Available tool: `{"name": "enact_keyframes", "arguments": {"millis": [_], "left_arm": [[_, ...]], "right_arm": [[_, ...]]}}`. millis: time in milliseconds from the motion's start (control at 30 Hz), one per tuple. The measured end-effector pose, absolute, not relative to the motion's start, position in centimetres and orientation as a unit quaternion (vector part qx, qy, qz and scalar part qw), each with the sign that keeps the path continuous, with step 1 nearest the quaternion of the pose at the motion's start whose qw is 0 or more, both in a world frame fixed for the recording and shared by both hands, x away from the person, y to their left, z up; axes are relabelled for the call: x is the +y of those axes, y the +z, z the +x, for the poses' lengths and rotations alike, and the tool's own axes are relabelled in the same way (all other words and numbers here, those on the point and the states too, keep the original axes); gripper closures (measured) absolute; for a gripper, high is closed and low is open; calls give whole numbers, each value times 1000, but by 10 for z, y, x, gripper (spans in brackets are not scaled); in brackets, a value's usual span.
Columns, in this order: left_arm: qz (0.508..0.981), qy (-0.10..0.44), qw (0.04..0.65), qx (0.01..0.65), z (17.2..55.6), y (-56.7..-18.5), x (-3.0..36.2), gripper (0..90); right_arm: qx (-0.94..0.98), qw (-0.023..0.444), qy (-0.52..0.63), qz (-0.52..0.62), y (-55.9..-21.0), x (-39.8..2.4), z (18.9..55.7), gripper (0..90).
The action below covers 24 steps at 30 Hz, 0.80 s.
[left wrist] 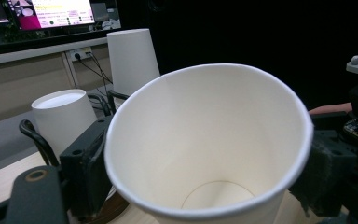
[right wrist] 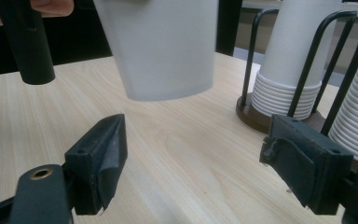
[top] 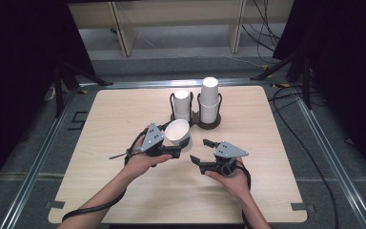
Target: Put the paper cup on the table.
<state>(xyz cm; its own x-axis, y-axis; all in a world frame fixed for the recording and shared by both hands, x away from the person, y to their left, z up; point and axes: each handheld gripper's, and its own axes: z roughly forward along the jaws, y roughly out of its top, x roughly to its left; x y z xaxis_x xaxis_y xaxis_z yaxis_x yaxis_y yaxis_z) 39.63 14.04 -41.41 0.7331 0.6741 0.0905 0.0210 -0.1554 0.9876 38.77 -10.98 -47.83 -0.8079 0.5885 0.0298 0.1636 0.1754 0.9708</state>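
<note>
I had my left tongs (top: 177, 151) pinching a single white paper cup (top: 178, 133), one pad on either side of its wall, so that it hung clear of the desk (top: 119, 114) with its mouth tipped up and toward me. In the left gripper view the open rim of the cup (left wrist: 209, 140) sat squarely between the two black pads, gripped near the top, which I judged kept the thin wall from buckling.

My right tongs (top: 201, 150) stood spread wide with nothing between them, just beside the cup and a little below it. From the right gripper view the cup's base (right wrist: 165, 51) hung above and ahead of those open jaws, a placing that looked suited to taking the cup from below.

Behind the cup stood the dark wire cup holder (top: 196, 121) with two stacks of upturned cups (top: 208, 98), the right-hand stack taller. I kept the held cup in front of it, near enough to reach either stack.
</note>
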Motion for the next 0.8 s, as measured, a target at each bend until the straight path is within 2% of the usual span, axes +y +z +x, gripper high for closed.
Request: {"name": "enact_keyframes", "arguments": {"millis": [33, 167, 200, 267, 300, 433, 467, 600, 800], "left_arm": [[709, 272, 602, 245, 396, -414, 141, 190], [710, 281, 597, 246, 395, -415, 144, 190], [710, 284, 595, 247, 395, -415, 145, 191], [710, 287, 592, 250, 395, -415, 148, 192], [710, 289, 591, 251, 395, -415, 149, 192], [710, 292, 588, 255, 395, -416, 153, 193], [707, 293, 591, 255, 395, -417, 154, 194], [712, 298, 579, 264, 395, -417, 162, 196], [709, 303, 575, 273, 395, -418, 169, 198]], "right_arm": [[745, 192, 590, 246, -478, -111, 389, 215], [743, 183, 590, 258, -478, -111, 388, 216], [743, 203, 585, 255, -477, -113, 388, 217], [745, 188, 583, 264, -478, -113, 387, 218], [743, 202, 586, 252, -478, -114, 390, 219], [743, 200, 583, 260, -478, -116, 389, 221], [743, 184, 585, 266, -478, -116, 389, 222], [735, 210, 589, 262, -479, -118, 391, 228], [737, 192, 584, 279, -479, -119, 390, 231]]}}
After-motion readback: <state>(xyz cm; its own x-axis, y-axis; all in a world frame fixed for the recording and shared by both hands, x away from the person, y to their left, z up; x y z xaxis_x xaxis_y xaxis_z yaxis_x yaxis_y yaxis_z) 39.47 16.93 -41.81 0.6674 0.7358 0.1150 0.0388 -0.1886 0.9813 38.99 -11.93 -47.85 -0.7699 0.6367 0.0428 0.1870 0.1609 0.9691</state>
